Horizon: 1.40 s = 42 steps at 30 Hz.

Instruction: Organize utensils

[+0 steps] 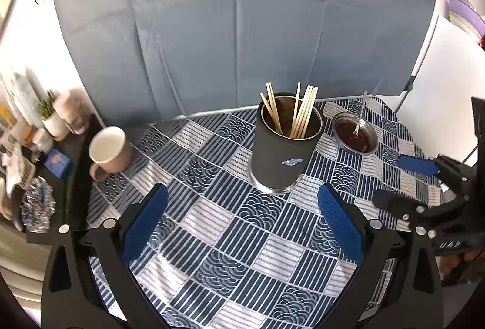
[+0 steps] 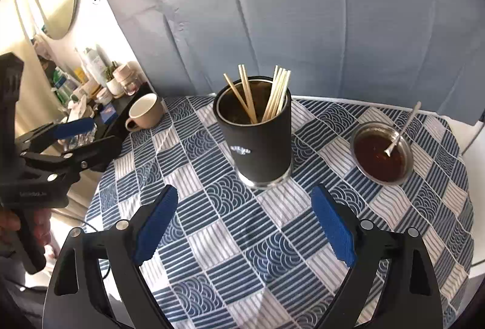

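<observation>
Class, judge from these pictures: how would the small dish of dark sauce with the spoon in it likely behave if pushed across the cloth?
The dish is shallow and nearly full, so the sauce would probably slop over. The spoon only leans on the rim and may swing or slip. The patterned cloth could bunch rather than let it slide.

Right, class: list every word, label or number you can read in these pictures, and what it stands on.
None reads clearly.
Black chopstick holder: small pale logo, blurred.
Left claw body: embossed lettering, too small.
Right claw body: pale letters, unreadable.
Blue box on side shelf: print blurred.
</observation>
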Available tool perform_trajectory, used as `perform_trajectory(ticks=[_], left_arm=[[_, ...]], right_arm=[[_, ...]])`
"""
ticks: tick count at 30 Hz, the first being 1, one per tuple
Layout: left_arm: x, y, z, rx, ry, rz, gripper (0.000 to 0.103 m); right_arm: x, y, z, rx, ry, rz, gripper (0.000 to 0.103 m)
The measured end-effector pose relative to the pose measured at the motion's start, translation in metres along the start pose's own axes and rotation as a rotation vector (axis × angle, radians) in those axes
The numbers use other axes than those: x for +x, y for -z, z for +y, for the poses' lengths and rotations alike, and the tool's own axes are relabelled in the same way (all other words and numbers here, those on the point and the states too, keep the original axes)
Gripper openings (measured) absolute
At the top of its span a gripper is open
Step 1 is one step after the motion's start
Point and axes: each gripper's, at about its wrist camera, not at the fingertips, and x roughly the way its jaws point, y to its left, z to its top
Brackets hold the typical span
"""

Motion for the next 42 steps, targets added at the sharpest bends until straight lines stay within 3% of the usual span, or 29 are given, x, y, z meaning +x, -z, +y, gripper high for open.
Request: perform_trajectory(ticks=[5, 13, 16, 25, 30, 36, 42], left_arm=[[-0.019, 0.008, -0.006, -0.005, -0.045, -0.014, 0.097], [-0.031, 0.018, 0.0, -0.162, -0.016, -0.011, 0.097], [-0.036, 0.024, -0.002, -0.182, -0.046, -0.037, 0.097], [-0.034, 0.034, -0.012, -0.161, -0.113, -0.016, 0.097], [-0.029, 0.037, -0.014, -0.162, -0.147, 0.034, 0.097], [-0.029, 0.041, -0.023, -0.123, -0.066, 0.059, 0.097], [-0.029, 0.043, -0.029, -0.102, -0.052, 0.062, 0.097]], right_arm=[[-0.021, 0.008, 0.001, 0.023, 0.023, -0.003, 0.086], [-0.047, 0.015, -0.005, 0.103, 0.037, -0.044, 0.087], [-0.059, 0.022, -0.01, 0.171, 0.015, -0.106, 0.087], [-0.064, 0.03, -0.004, 0.144, 0.034, -0.099, 0.087], [-0.065, 0.033, -0.004, 0.138, 0.045, -0.091, 0.087], [-0.063, 0.034, 0.001, 0.113, 0.039, -0.073, 0.087], [-0.064, 0.034, 0.001, 0.104, 0.044, -0.072, 0.087]])
